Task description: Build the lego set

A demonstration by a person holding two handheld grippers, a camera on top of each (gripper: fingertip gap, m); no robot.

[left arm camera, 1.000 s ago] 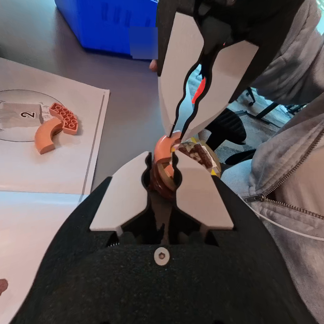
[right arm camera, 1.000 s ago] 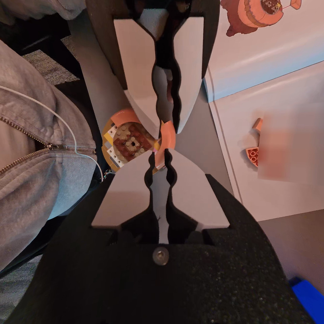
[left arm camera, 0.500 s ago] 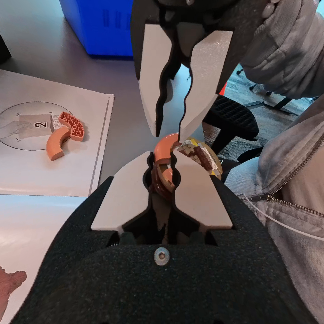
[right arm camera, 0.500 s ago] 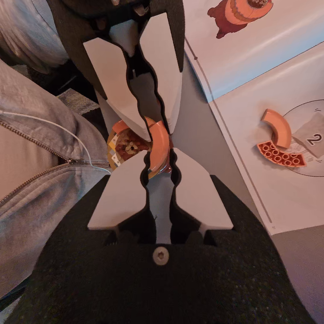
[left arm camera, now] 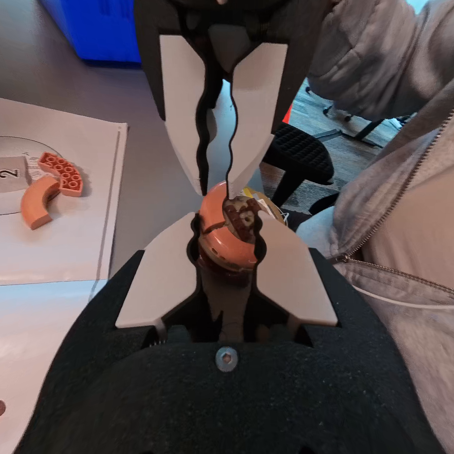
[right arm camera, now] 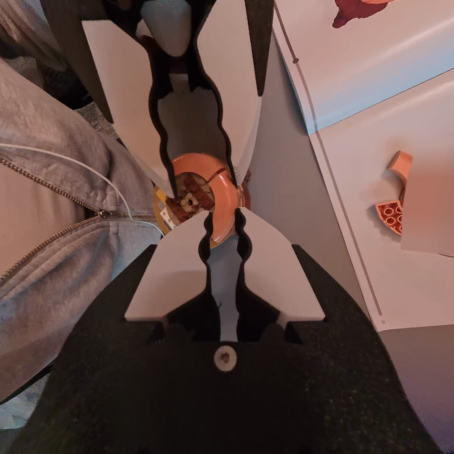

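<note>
The round lego model [left arm camera: 227, 235] has a dark brown base, tan and brown studs in the middle and orange curved bricks on its rim. My left gripper [left arm camera: 227, 216] is shut on it across its sides and holds it in the air off the table edge. My right gripper [left arm camera: 216, 191] comes in from the opposite side, its tips pinching the orange curved brick [right arm camera: 222, 196] on the model's rim. In the right wrist view my right gripper [right arm camera: 222, 212] is at the bottom, and the left gripper [right arm camera: 204, 189] reaches in from the top.
A loose orange curved brick [left arm camera: 36, 204] and a studded curved brick [left arm camera: 62, 174] lie on the open instruction booklet [left arm camera: 73, 245] on the grey table; both also show in the right wrist view [right arm camera: 400, 167]. A blue bin [left arm camera: 103, 32] stands behind. A person's grey zip hoodie [left arm camera: 393, 221] is close on the right. Both grippers' tips are close together, under 4 cm apart.
The right gripper came down and closed its tips on the orange rim brick. The left gripper's jaws stand wider around the model, which now shows more of its orange ring.
</note>
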